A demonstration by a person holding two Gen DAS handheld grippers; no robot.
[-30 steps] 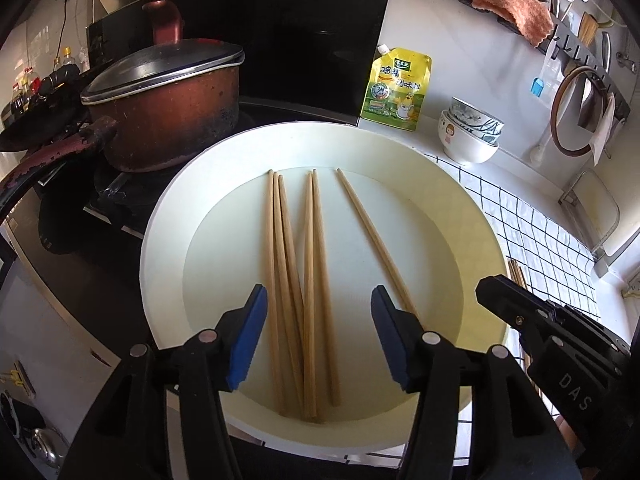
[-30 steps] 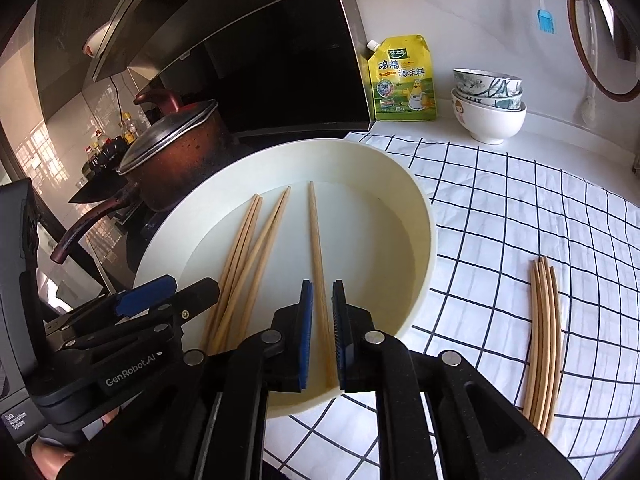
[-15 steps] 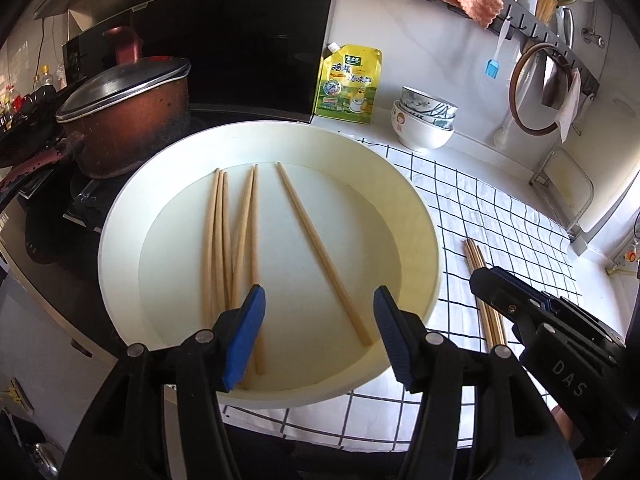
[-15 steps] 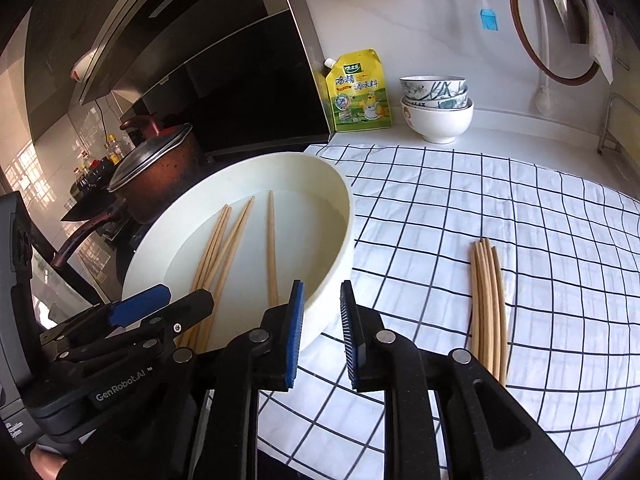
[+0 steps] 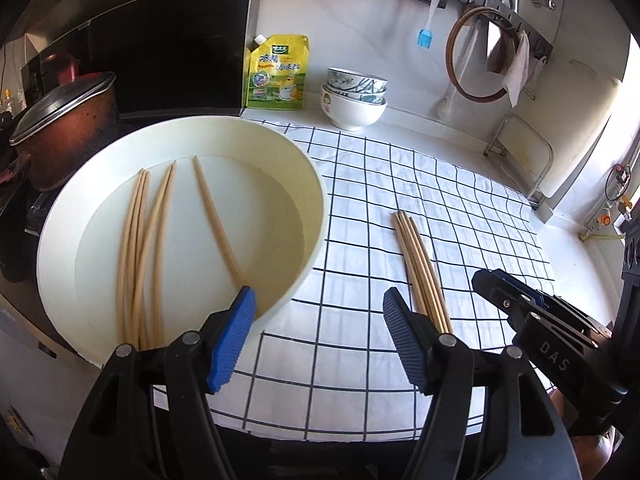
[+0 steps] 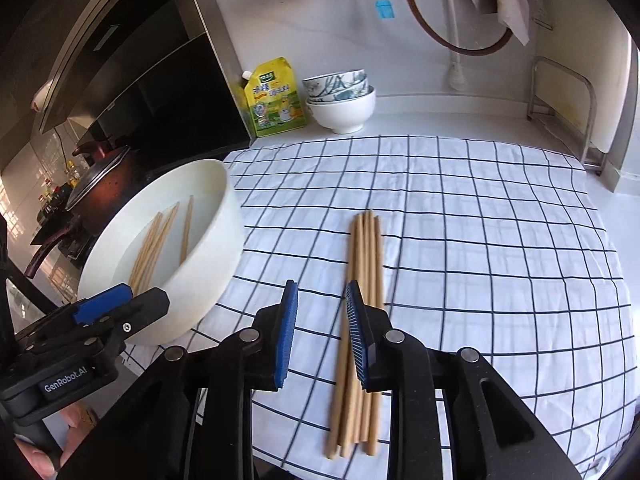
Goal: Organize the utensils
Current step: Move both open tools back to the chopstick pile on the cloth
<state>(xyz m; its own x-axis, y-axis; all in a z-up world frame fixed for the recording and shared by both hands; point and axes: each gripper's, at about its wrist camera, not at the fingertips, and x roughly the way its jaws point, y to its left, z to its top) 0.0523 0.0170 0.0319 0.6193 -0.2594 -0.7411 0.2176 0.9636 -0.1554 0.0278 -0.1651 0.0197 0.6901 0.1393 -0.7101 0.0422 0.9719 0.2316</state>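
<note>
Several wooden chopsticks (image 5: 140, 248) lie in water in a wide white basin (image 5: 316, 200) at the left. Another bundle of chopsticks (image 5: 420, 264) (image 6: 364, 280) lies on the white checked cloth (image 5: 460, 200). My left gripper (image 5: 318, 304) hovers over the basin's right rim and the cloth, its jaws opening, with nothing between them. My right gripper (image 6: 320, 292) hangs just left of the cloth bundle, its jaws opening and empty. The right gripper (image 5: 520, 300) also shows at the left view's right edge, and the left gripper (image 6: 116, 300) at the right view's lower left.
A brown lidded pot (image 5: 60, 128) stands on the stove to the left. A yellow pouch (image 5: 278, 74) and stacked bowls (image 5: 354, 98) stand by the back wall. A wire rack (image 6: 560, 108) stands at the right. Utensils, a blue brush (image 5: 425, 36) and a round lid hang on the wall.
Both grippers have swung right, from over the basin to over the checked cloth. The right jaws, nearly shut before, have parted; the left jaws have widened. The basin chopsticks stay put.
</note>
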